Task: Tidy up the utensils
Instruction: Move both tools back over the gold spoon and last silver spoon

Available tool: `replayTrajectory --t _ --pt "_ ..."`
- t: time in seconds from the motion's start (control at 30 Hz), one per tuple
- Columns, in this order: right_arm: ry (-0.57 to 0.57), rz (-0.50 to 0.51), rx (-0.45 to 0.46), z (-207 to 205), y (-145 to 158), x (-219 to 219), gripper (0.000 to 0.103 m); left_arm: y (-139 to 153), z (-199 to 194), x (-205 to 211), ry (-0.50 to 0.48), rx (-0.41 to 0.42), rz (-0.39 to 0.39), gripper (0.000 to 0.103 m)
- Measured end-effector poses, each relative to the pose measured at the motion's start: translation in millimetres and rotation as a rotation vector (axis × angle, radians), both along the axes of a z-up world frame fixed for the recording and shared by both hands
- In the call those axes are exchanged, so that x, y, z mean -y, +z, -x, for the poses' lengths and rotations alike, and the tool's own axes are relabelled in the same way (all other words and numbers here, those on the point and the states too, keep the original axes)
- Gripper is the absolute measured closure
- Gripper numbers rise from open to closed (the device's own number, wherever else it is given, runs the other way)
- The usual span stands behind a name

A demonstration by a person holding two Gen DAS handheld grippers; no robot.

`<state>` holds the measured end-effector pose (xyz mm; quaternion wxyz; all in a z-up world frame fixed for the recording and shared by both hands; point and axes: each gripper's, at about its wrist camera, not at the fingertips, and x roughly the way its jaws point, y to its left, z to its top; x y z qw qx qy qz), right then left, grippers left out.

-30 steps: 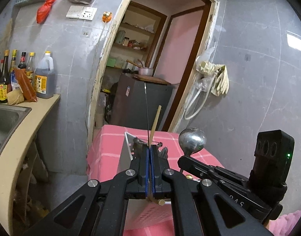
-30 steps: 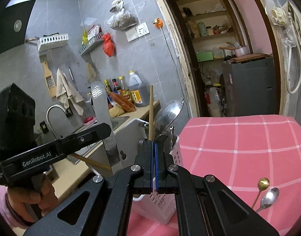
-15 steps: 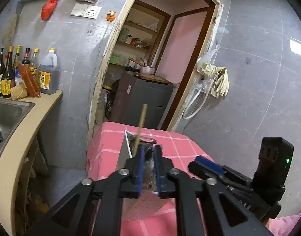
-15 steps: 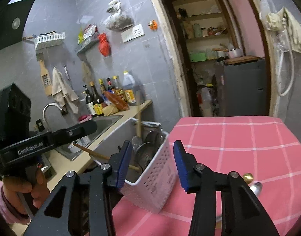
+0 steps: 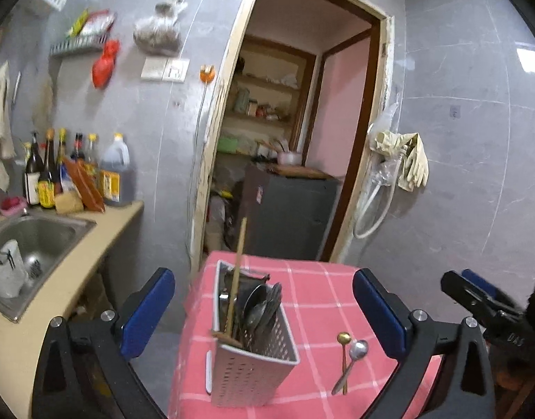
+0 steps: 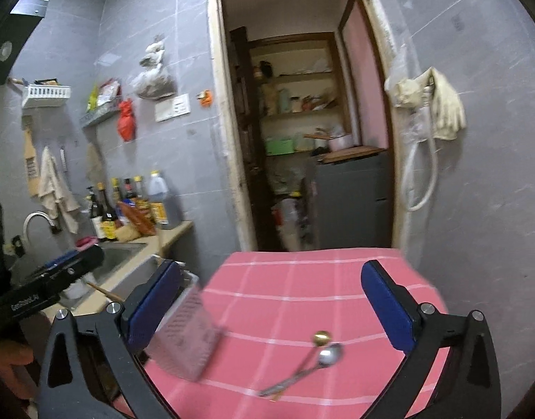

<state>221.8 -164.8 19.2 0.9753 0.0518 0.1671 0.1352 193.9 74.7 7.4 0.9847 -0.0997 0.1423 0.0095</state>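
Showing both grippers over a pink checked surface, the two views place the utensil holder at lower centre of the left wrist frame and, blurred, at lower left of the right wrist frame. The left gripper has its jaws opening, spread wide to either side of the holder without touching it and grasping nothing. The right gripper likewise has its jaws opening, with nothing pressed between them. Inside the holder stand several metal spoons and a long wooden stick that leans toward the upper left. Two utensils lie loose on the cloth at lower right of the left wrist frame: a gold spoon and a silver spoon, crossed and touching. These two probably remain to be put away. Because they overlap, a grasp on one may drag or flick the other off the surface. The holder stands near the surface's left edge, so a nudge from a jaw could tip it over.
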Motion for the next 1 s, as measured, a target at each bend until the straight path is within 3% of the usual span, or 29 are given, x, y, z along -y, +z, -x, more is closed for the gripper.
replayTrajectory --t 0.33,0.67,0.83,1.0 --pt "-0.061 0.04 -0.049 -2 -8 59 0.001 -4 -13 59 -0.045 -0.016 -0.057 0.0" --pt "-0.073 0.058 -0.161 -31 -46 116 0.002 -22 -47 112 -0.128 -0.093 -0.085 0.0" --pt "-0.052 0.042 -0.22 -49 -69 140 0.002 -40 -71 133 -0.165 -0.163 -0.064 0.0" --pt "-0.002 0.018 -0.283 -71 -100 155 0.002 -73 -100 136 -0.183 -0.278 0.028 0.0"
